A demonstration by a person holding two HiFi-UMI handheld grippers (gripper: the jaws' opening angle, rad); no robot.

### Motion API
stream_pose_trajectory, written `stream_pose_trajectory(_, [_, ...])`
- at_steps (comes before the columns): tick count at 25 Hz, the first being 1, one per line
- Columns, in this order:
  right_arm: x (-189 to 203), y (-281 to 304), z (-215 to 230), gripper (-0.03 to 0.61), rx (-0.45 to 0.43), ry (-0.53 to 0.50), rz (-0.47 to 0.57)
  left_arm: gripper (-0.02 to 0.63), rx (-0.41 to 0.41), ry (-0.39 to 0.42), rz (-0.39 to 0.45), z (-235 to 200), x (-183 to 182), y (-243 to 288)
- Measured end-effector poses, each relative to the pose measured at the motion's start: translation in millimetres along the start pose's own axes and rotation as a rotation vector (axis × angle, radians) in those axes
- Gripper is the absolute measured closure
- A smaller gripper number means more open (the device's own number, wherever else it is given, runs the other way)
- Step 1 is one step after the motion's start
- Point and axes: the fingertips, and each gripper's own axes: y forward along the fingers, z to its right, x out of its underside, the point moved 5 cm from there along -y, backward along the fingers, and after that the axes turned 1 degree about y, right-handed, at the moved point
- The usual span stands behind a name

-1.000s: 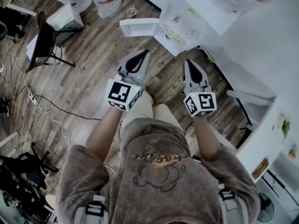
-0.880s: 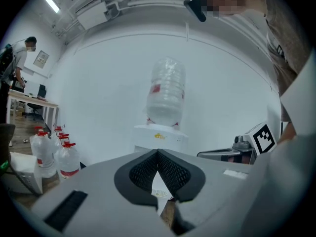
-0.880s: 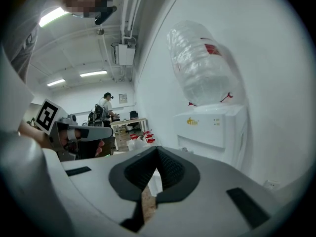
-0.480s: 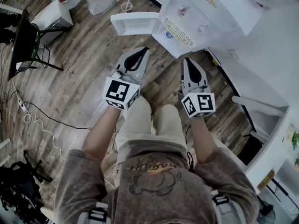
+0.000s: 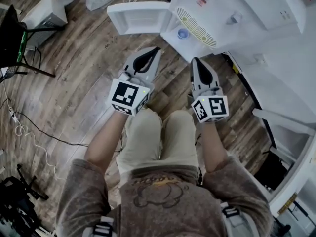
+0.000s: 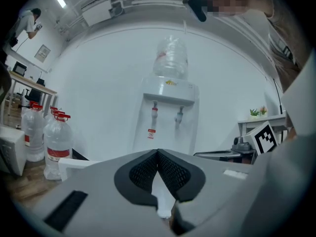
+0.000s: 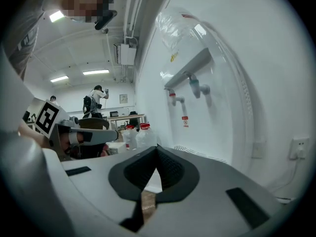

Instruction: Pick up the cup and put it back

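A small blue cup [image 5: 183, 33] stands in the lower recess of the white water dispenser [image 5: 217, 14], seen from above in the head view. My left gripper [image 5: 157, 50] and right gripper [image 5: 196, 61] are held side by side, pointing at the dispenser and a short way from it. Both are shut with nothing between the jaws. In the left gripper view the shut jaws [image 6: 158, 152] lie below the dispenser's two taps [image 6: 167, 115]. The right gripper's shut jaws [image 7: 157, 147] have the dispenser [image 7: 197, 78] on their right. Neither gripper view shows the cup.
The dispenser's white door [image 5: 139, 17] swings open to the left over the wooden floor [image 5: 84, 68]. Large water bottles [image 6: 55, 143] stand left of the dispenser. A white counter [image 5: 291, 132] runs along the right. A cable [image 5: 29, 132] lies on the floor at left.
The dispenser and its open door have slid nearer and lower in the head view, and the blue cup has come into sight. Both grippers stay side by side and shut.
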Motion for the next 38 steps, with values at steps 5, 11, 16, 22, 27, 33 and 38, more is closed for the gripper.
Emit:
stream_pose_trajectory(5, [46,10,14,0.578,-0.015,-0.011,0.033,0.612,0.007,-0.006,0.025,-3,50,13])
stream_pose_trajectory(11, [92,9,34,0.578,0.002,-0.020,0.067,0.612,0.024,0.012,0.041,-4,103,29])
stream_pose_trajectory(16, [115,11,50,0.577,0.025,-0.004,0.103,0.612,0.044,0.012,0.054,-2,131,40])
stream_pose_trajectory(22, [137,10,53,0.577,0.002,-0.024,0.090,0.612,0.034,0.004,0.055,3,148,51])
stream_pose_trajectory(27, [146,8,60,0.577,0.015,-0.017,0.078,0.612,0.028,-0.053,0.050,6,154,56])
stream_pose_trajectory(33, [153,10,65,0.577,0.000,0.000,0.087,0.612,0.017,-0.031,0.022,6,163,55])
stream_pose_trajectory(38, [162,3,64,0.577,-0.001,-0.002,0.077,0.548,0.011,-0.028,0.011,3,167,55])
